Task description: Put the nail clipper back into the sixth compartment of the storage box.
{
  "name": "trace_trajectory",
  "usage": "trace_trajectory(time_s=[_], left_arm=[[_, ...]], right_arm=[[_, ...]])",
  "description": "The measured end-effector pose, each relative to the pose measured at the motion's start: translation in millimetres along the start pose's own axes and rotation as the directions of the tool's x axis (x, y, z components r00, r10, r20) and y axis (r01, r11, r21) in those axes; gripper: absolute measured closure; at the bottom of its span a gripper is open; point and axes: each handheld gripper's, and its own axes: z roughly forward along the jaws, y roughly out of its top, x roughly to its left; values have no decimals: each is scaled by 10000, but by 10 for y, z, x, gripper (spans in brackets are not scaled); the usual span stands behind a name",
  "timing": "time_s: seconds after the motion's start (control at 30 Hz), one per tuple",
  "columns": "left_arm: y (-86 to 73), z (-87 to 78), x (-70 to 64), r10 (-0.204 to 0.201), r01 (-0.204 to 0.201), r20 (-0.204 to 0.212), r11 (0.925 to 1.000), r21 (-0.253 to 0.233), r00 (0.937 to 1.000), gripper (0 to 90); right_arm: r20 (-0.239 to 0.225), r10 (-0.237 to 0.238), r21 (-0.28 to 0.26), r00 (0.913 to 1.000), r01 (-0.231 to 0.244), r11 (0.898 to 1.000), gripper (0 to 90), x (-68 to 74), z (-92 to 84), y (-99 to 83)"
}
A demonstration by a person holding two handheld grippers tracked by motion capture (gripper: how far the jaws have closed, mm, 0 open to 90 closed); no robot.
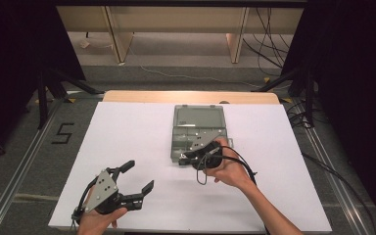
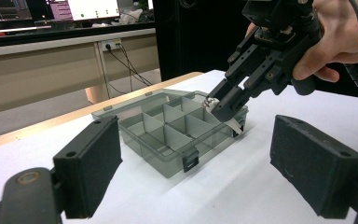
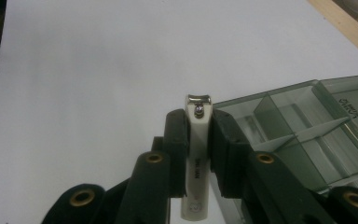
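Item: nail clipper [image 3: 196,158], white body, metal head. Held upright, clamped flat between the pads of my right gripper [image 3: 198,122], head end out past the tips so it can go in nose first. It hangs at the near corner of the compartment box [image 2: 168,140], above the rim, not yet inside.

Item: compartment box, smoky clear plastic, lid [image 1: 199,116] folded back flat; the cells in sight look bare.

Item: my left gripper [image 1: 136,176], jaws spread wide, holding nothing, parked on the white table [image 1: 127,132] well apart from the box.
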Motion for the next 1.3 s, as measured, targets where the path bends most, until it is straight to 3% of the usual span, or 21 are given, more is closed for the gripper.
trace_trajectory(time_s=[0.13, 0.27, 0.57, 0.73, 1.0, 1.03, 1.13, 1.17, 1.2, 1.3], left_arm=[[3, 1, 12, 116, -116, -15, 9999, 5, 9999, 158], [-3, 1, -3, -35, 35, 8, 10000, 14, 10000, 158], [0, 4, 13, 250, -250, 23, 9997, 39, 9997, 159], [-1, 5, 22, 392, -392, 25, 9992, 70, 9992, 158], [-10, 9, 8, 184, -184, -16, 9998, 94, 9998, 158], [-7, 14, 25, 432, -432, 22, 9990, 59, 9991, 158], [-13, 9, 4, 112, -112, -17, 9999, 94, 9999, 158], [-2, 23, 50, 734, -733, 84, 9973, -38, 9973, 158], [-11, 9, 8, 185, -185, -31, 9998, 121, 9998, 158], [-15, 10, 1, 122, -122, -9, 9999, 116, 9999, 158]], right_arm=[[119, 82, -173, 9999, -80, 9998, 772, -22, -17, 2], [254, 230, -424, 9994, -219, 9989, 772, -49, -35, 0], [759, 495, -902, 9959, -426, 9950, 772, -137, -69, -19], [906, 606, -968, 9940, -518, 9940, 772, -177, -66, -29], [1114, 858, -1020, 9901, -745, 9920, 772, -255, -26, -60], [1116, 873, -1026, 9899, -759, 9918, 772, -261, -25, -61], [1152, 954, -1023, 9888, -837, 9912, 772, -282, -15, -68], [1198, 992, -1042, 9878, -869, 9908, 772, -288, -5, -72], [1194, 1003, -1041, 9878, -880, 9907, 772, -297, 2, -75], [1183, 1061, -993, 9873, -946, 9906, 772, -316, 29, -83]])
